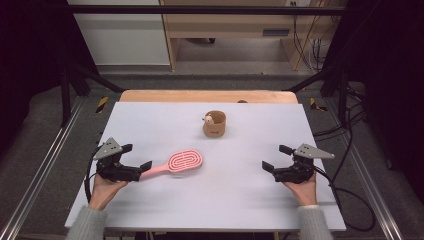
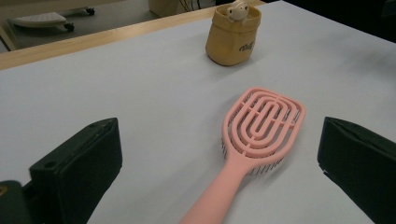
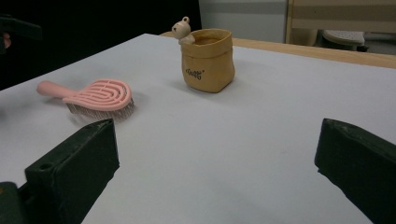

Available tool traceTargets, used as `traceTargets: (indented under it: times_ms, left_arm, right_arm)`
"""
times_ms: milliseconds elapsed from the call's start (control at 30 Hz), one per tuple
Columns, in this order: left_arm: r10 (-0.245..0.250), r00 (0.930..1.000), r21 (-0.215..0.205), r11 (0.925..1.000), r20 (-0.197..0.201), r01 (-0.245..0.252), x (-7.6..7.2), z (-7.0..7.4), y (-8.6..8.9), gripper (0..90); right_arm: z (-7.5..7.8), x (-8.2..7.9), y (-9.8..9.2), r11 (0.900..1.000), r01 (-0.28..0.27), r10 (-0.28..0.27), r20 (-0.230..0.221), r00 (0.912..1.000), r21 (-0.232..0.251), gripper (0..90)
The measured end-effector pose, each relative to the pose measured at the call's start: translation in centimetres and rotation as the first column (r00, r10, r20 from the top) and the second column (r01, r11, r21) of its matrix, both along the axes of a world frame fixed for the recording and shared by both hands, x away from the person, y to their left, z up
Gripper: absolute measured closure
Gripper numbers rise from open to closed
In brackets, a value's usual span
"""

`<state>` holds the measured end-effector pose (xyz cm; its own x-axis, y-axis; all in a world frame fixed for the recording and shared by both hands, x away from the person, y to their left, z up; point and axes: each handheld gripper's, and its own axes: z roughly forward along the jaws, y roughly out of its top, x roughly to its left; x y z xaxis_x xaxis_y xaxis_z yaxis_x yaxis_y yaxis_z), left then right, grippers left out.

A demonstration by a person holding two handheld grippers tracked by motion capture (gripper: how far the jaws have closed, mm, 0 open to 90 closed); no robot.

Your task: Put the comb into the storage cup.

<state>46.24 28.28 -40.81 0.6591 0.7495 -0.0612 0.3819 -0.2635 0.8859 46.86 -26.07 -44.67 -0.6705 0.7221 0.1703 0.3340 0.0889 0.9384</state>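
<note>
A pink vented hairbrush [image 1: 176, 164] lies bristles down on the white table [image 1: 210, 200], left of centre, handle toward my left gripper [image 1: 137, 156]. That gripper is open. In the left gripper view the hairbrush [image 2: 256, 133] runs its handle in between the left gripper's [image 2: 222, 144] spread jaws, touching neither. A tan bag-shaped cup [image 1: 215, 125] with a small bear figure on its rim stands behind the centre. My right gripper [image 1: 275, 157] rests open at the right with nothing in it. The right gripper view has the cup [image 3: 208, 60] and brush [image 3: 95, 95] beyond the right gripper [image 3: 217, 144].
A wooden strip [image 1: 207, 96] borders the table's far edge. Metal rails [image 1: 45, 160] run along both sides, and cables [image 1: 350, 200] trail on the floor at the right. Bare table surface lies between the two grippers.
</note>
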Motion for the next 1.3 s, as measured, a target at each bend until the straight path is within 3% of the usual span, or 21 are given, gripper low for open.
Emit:
traceTargets:
  times_ms: [300, 533, 733, 900, 1200, 1300]
  left_arm:
    - [0.031, 0.9991, 0.013, 0.9994, -0.03, -0.031, 1.1, 0.3, -0.3, 0.0]
    - [0.057, 0.9966, 0.056, 0.997, -0.06, -0.053, 2.0, -0.3, -0.5, 2.3]
    - [0.067, 0.995, 0.063, 0.996, -0.074, -0.063, 2.3, -0.8, -0.6, 5.8]
    - [0.076, 0.9927, 0.09, 0.9936, -0.093, -0.068, 2.6, -1.5, -0.7, 12.1]
    - [0.084, 0.9877, 0.076, 0.9943, -0.132, -0.075, 2.6, -2.2, -0.2, 28.5]
    - [0.088, 0.9859, 0.095, 0.9927, -0.143, -0.074, 2.7, -2.4, -0.1, 33.8]
  right_arm:
    - [0.0, 0.0, 0.0, 1.0, 0.001, -0.001, -0.001, 1.0, -0.001, 0.2]
    - [-0.1, 0.0, 0.0, 1.0, 0.001, -0.001, 0.0, 1.0, -0.003, 0.2]
    - [-0.1, 0.1, 0.0, 1.0, 0.001, -0.001, 0.0, 1.0, -0.005, 0.2]
    - [-0.1, 0.1, 0.1, 1.0, 0.0, 0.0, -0.004, 1.0, -0.006, 0.2]
    - [-0.2, 0.1, 0.1, 1.0, -0.001, 0.001, -0.004, 1.0, -0.01, 0.2]
    - [-0.2, 0.1, 0.1, 1.0, -0.001, 0.001, -0.004, 1.0, -0.009, 0.2]
